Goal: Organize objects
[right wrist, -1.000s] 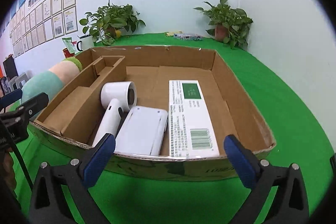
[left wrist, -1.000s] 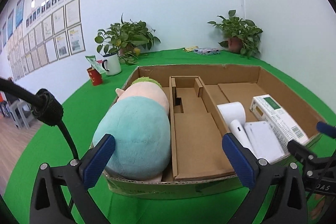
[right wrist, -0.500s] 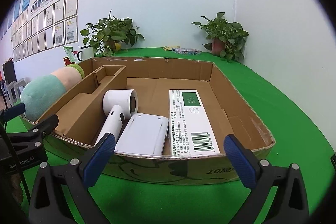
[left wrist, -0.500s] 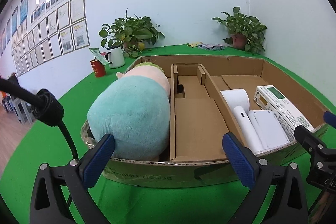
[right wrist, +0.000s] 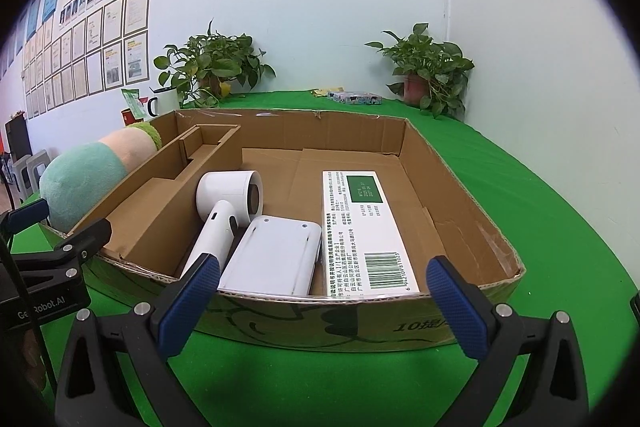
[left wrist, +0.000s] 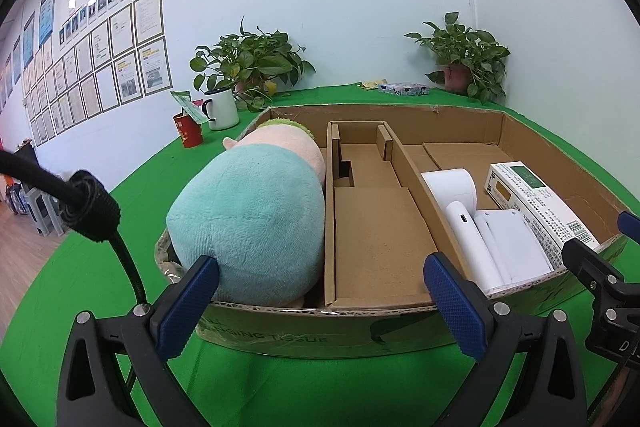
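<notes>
While both tongs hang just short of the cardboard tray's (left wrist: pixel 360 327) near wall, neither grips anything. Left tongs (left wrist: pixel 324 301): spread wide, blue pads empty, aimed at the tray's left half. Right tongs (right wrist: pixel 322 301): also spread wide, empty, aimed at the right half; seen too at the right edge of the left view.

Tray sits on the green desk (right wrist: pixel 560 227). Left compartment: plush toy (left wrist: pixel 256 227), teal rear toward the camera, pink and green parts farther back, bulging above the tray rim. Middle: cardboard insert (left wrist: pixel 376 227), a raised flat panel with a cut-out recess behind it. Right compartment: white hair dryer (right wrist: pixel 224 215), barrel farther in, handle toward the near wall; white flat device (right wrist: pixel 276 255) just beside the handle, touching it; long white box with green label and barcode (right wrist: pixel 364 231) lying flat, right of the device.

Behind the tray on the desk: white mug (left wrist: pixel 222 109), red cup (left wrist: pixel 188 131), two potted plants (left wrist: pixel 248 63) (left wrist: pixel 466 55), small patterned box (left wrist: pixel 402 89). Framed papers and portrait photos on the left wall (left wrist: pixel 100 75).
</notes>
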Motion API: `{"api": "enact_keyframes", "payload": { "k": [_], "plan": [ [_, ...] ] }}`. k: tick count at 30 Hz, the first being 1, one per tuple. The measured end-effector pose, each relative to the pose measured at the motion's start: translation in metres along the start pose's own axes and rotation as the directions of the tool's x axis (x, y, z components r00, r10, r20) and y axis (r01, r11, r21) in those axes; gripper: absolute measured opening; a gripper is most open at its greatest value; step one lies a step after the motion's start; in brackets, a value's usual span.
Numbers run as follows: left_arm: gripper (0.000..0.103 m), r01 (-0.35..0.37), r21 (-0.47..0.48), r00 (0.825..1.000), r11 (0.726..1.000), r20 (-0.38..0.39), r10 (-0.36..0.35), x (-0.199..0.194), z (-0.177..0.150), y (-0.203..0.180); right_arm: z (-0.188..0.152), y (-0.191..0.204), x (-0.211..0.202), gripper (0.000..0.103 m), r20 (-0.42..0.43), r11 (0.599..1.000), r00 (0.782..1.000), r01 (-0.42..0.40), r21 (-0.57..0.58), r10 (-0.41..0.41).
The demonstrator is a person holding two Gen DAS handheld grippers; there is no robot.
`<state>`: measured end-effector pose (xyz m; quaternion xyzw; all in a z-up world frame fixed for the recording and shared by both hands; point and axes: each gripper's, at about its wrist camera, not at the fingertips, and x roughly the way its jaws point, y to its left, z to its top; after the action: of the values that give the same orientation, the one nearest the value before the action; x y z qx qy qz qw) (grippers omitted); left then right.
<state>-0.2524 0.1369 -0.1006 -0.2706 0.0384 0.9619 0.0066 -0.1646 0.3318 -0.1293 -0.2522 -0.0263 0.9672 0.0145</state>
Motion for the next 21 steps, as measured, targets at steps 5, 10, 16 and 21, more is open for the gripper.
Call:
{"api": "enact_keyframes", "payload": {
  "k": [5,10,16,21],
  "plan": [
    [0.103,0.0,0.0,1.0,1.0,0.0,0.0,0.0001,-0.0001,-0.0002,-0.0005,0.0001,0.0002,0.102,0.0,1.0,1.0,0.001,-0.001,-0.001],
    [0.103,0.0,0.0,1.0,1.0,0.0,0.0,0.0002,-0.0005,-0.0007,-0.0007,0.0001,0.0003,0.102,0.0,1.0,1.0,0.002,-0.002,-0.002],
    [0.103,0.0,-0.001,1.0,1.0,0.0,0.0,0.0,0.0,-0.0002,-0.0013,0.0001,0.0005,0.102,-0.001,1.0,1.0,0.004,-0.003,-0.004],
    [0.103,0.0,-0.001,1.0,1.0,0.0,0.0,-0.0001,0.0,-0.0002,-0.0012,-0.0001,0.0003,0.102,0.0,1.0,1.0,0.004,-0.003,-0.004]
  ]
}}
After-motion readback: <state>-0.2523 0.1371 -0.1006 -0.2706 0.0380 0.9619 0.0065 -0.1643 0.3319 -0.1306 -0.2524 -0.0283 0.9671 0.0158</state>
